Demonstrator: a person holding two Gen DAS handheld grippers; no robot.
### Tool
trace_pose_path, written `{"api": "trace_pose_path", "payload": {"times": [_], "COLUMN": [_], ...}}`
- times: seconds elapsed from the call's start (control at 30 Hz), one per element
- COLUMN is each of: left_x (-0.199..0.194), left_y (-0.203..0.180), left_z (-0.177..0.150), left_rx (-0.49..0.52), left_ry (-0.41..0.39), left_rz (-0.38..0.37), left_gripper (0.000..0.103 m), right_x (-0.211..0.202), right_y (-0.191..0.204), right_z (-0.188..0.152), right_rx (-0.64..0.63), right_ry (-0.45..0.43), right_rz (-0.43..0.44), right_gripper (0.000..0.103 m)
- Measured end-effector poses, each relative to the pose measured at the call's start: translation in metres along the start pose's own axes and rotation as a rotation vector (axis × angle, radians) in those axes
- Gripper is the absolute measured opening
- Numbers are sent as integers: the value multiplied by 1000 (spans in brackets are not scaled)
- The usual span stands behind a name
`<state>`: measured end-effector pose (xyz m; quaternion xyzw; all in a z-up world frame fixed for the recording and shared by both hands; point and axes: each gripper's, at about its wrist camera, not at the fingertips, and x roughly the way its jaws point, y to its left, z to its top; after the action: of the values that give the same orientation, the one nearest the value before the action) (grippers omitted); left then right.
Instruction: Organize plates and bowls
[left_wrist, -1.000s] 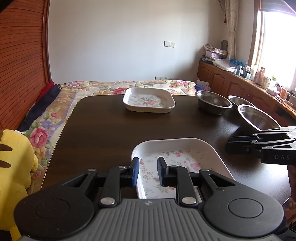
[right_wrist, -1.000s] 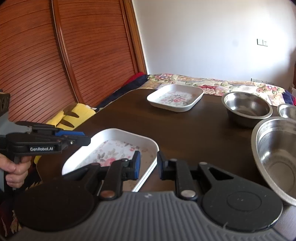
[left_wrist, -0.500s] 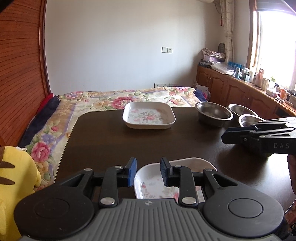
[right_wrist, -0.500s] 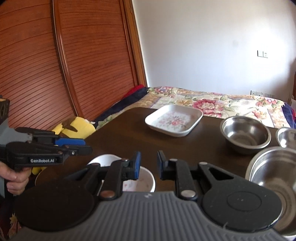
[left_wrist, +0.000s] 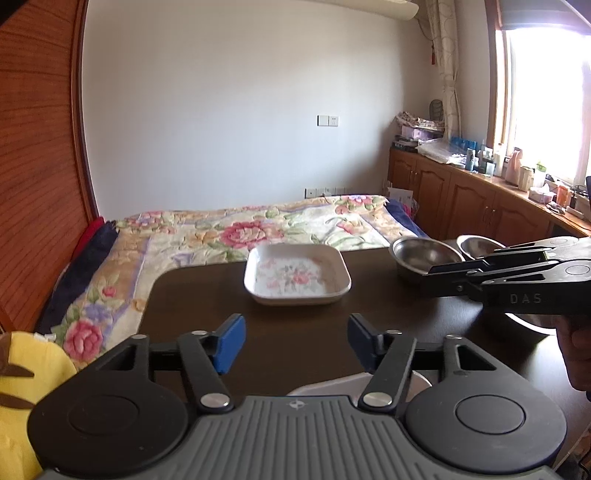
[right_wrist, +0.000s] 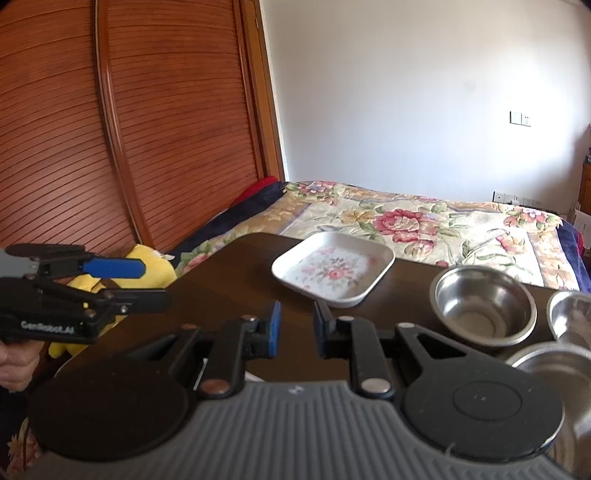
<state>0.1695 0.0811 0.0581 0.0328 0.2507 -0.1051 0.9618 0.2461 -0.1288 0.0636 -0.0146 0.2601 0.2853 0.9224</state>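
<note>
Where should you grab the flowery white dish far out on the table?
Pinch the near rim of the flowery white dish, coming in from the front with the open left hand-held gripper. Its raised rim faces that way, and the table before it looks clear.

Bare dark table (left_wrist: 295, 332) is seen between the near edge and the floral dish (left_wrist: 297, 275) at the far middle. The right side is crowded by three steel bowls (right_wrist: 484, 304), set close together.
</note>
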Motion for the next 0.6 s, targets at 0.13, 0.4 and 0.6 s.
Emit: {"api": "trace_pose_path", "payload": {"times": [0.13,0.4,0.6], "left_x": [10,37,59], "left_y": [5,13,21], "left_z": [12,26,32], "left_rx": [5,12,13], "left_ry": [-14,-13,-8], "left_rz": [1,-3,-10], "left_gripper": [67,68,74], "right_x": [12,47,70], "right_y": [-3,-11,-21], "right_z": [12,23,27], "right_rx": [-3,1,35], "right_ry": [2,43,61], "right_rz": [-10,-62,-113], "right_gripper": [22,24,45]}}
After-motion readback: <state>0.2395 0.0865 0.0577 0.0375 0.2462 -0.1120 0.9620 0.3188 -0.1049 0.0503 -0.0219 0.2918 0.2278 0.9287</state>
